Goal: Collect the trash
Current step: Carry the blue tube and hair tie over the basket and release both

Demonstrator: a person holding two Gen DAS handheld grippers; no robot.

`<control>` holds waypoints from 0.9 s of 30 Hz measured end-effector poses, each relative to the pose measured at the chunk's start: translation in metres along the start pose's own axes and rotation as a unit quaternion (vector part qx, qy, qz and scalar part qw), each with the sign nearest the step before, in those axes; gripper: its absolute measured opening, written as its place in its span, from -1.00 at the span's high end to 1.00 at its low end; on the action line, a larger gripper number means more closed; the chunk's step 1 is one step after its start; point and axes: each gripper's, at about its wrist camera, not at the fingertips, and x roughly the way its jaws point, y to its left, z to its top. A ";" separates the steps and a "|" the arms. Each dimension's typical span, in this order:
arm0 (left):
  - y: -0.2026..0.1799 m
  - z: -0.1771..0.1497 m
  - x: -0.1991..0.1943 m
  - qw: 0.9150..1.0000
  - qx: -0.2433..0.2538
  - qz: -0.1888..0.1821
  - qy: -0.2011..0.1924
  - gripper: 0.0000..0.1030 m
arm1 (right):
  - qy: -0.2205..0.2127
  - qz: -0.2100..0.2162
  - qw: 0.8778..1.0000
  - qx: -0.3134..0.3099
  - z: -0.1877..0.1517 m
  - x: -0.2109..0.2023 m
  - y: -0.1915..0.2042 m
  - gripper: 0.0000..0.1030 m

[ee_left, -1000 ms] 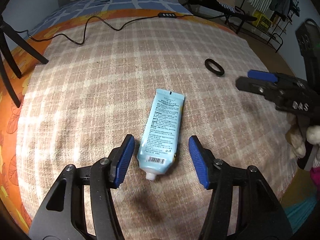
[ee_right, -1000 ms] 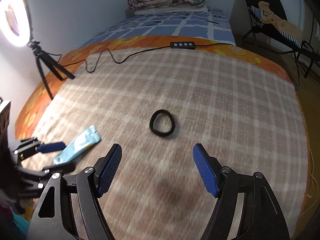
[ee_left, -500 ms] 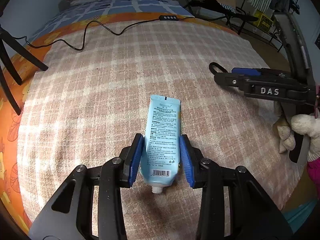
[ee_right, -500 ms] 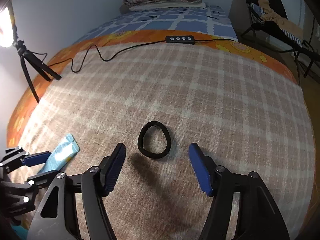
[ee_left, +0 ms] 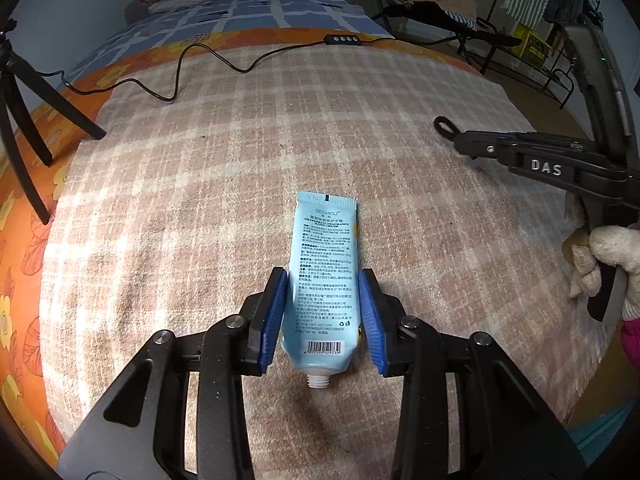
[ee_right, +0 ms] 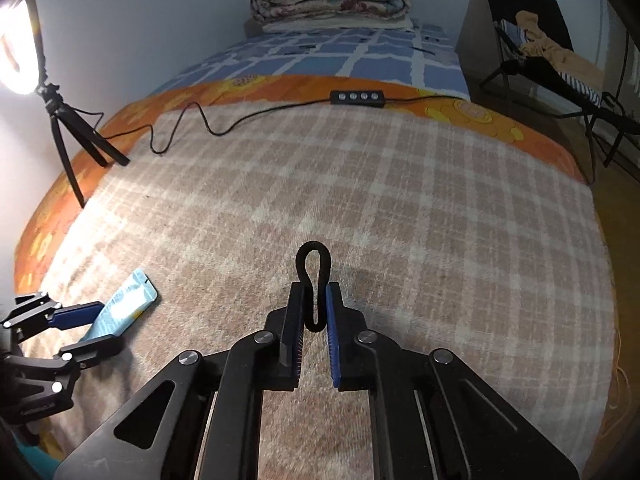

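Left wrist view puts the blue hand cream tube right between the pads of the left gripper, lying flat on the plaid blanket. Its long axis runs straight ahead along the fingers: the uncapped nozzle points back toward the camera, the crimped flat end points away. The jaws are closed against the tube's two long edges near the nozzle end, so the grip sits low on the body and most of the tube's length sticks out forward, past the fingertips.

Seen from the right wrist, the black hair tie is pinched between the pads of the right gripper. The jaws are nearly together on it, squeezing it into a narrow upright loop whose rounded end pokes out ahead of the fingertips, over the blanket. The tube and the left gripper show at that view's lower left edge, well apart from the hair tie.

Each item is in the tool nearest it, so neither has to cross over; the next step is likely a straight lift. The tube, held near one end, may droop at its crimped tip.

Further out, a black cable with an inline controller trails across the far end of the blanket, and a small tripod stands at the left. No bin shows in either view.
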 end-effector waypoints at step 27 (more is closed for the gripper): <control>-0.042 -0.042 -0.125 0.997 0.024 -0.014 -0.070 0.29 | -0.044 0.029 0.997 -0.058 -0.060 -0.138 0.069 0.83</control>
